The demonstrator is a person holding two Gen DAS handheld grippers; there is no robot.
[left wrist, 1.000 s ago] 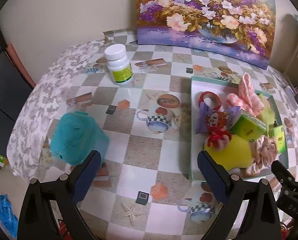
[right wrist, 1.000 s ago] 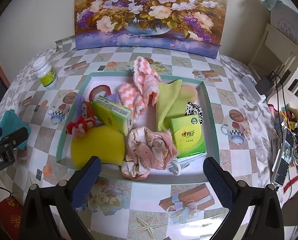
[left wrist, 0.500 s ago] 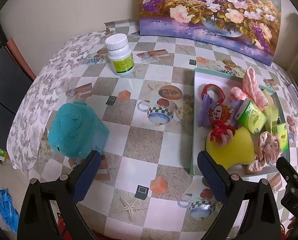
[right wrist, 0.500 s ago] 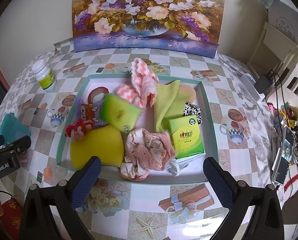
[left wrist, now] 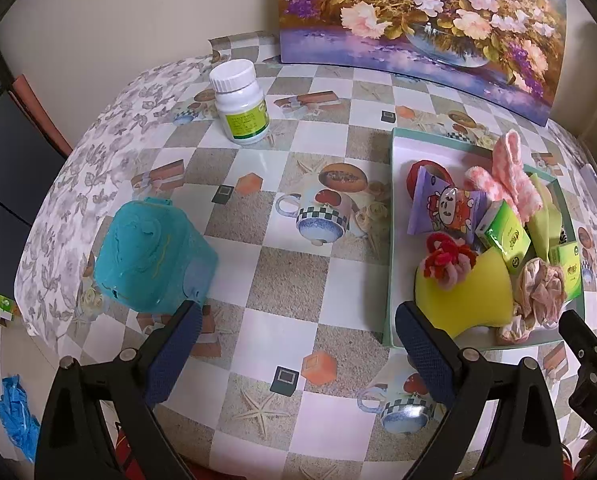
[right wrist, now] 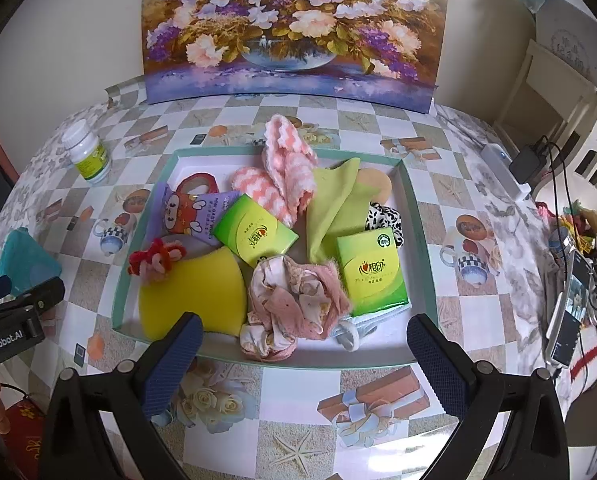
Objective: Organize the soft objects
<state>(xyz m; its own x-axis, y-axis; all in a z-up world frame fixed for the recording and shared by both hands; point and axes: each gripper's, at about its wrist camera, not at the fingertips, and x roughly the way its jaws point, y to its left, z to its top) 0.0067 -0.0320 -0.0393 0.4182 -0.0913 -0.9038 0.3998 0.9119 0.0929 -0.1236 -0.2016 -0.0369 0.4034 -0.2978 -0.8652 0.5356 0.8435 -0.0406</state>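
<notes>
Two grippers, both with jaws spread wide and holding nothing; right gripper [right wrist: 300,350] hovering at the near edge of the teal tray [right wrist: 418,216], left gripper [left wrist: 296,338] over bare checkered tablecloth [left wrist: 282,280] to the left of that tray

Lying straight ahead of the right jaws, just beyond the near rim: pink floral scrunchie [right wrist: 298,304], bunched and without clear long axis. Touching its left side, yellow sponge [right wrist: 194,292]; touching its right, green tissue pack [right wrist: 372,276], long axis running near to far. Second green tissue pack [right wrist: 254,234] tilted, long axis diagonal, resting on the purple wipes packet [right wrist: 194,212]. Farther in: pink-and-white knitted cloth [right wrist: 286,172], lime-green cloth [right wrist: 334,204], red fuzzy hair tie [right wrist: 154,260] at the left

Judged nearer for anything in the tray: the right gripper, already centred on the scrunchie, needing only a forward and downward reach. From the left jaws the tray lies to the right; teal plastic box [left wrist: 150,256] just ahead of the left finger, white pill bottle [left wrist: 240,102] far behind it

Readable writing: "MINI BABY WIPES" on the purple packet, "100%" in a round seal on the right tissue pack, Chinese brand characters on both packs not readable with certainty, "GenRobot.AI" on the left gripper body seen from the right wrist view. Bottle label too small to read
</notes>
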